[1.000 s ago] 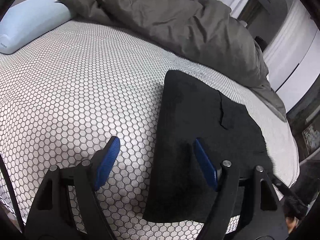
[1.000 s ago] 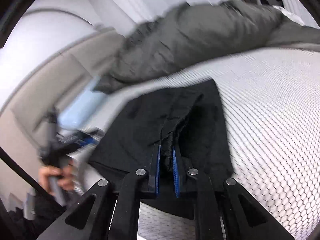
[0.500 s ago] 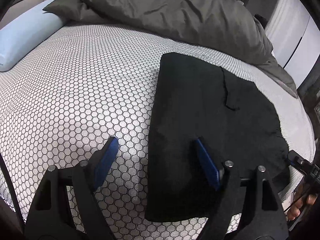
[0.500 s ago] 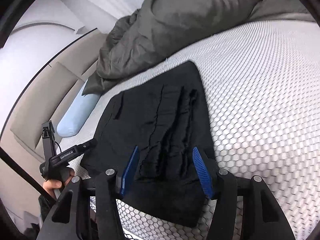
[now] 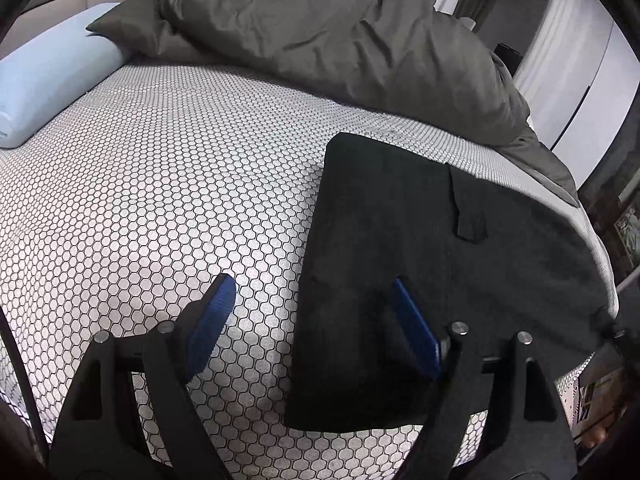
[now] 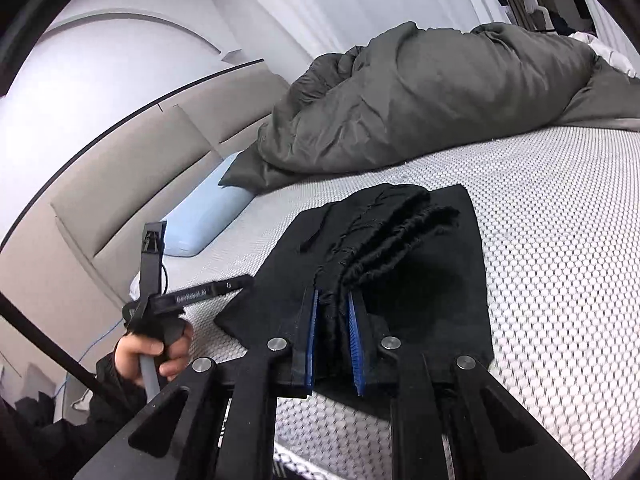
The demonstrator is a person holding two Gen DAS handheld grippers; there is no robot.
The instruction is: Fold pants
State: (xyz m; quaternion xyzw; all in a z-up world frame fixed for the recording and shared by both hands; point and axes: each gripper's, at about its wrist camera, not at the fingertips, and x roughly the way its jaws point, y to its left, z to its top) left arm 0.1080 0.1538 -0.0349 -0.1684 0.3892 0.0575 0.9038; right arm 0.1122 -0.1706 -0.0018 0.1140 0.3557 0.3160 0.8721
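Black pants (image 5: 400, 240) lie folded on the honeycomb-patterned bed (image 5: 160, 200), toward its right edge. My left gripper (image 5: 312, 320) is open and empty above the pants' near left edge; one blue pad is over the sheet, the other over the cloth. In the right wrist view my right gripper (image 6: 334, 312) is shut on a bunched fold of the pants (image 6: 400, 232) and lifts it off the flat layer beneath. The left gripper's handle (image 6: 168, 300), held by a hand, shows at the left of that view.
A rumpled grey duvet (image 5: 340, 40) is heaped along the far side of the bed. A light blue pillow (image 5: 48, 80) lies at the far left by the beige headboard (image 6: 120, 184). White wardrobe doors (image 5: 580, 92) stand to the right.
My right gripper was open over the pants half a second ago; it has closed on a bunched fold and raised it. My left gripper stays open and has shifted only slightly.
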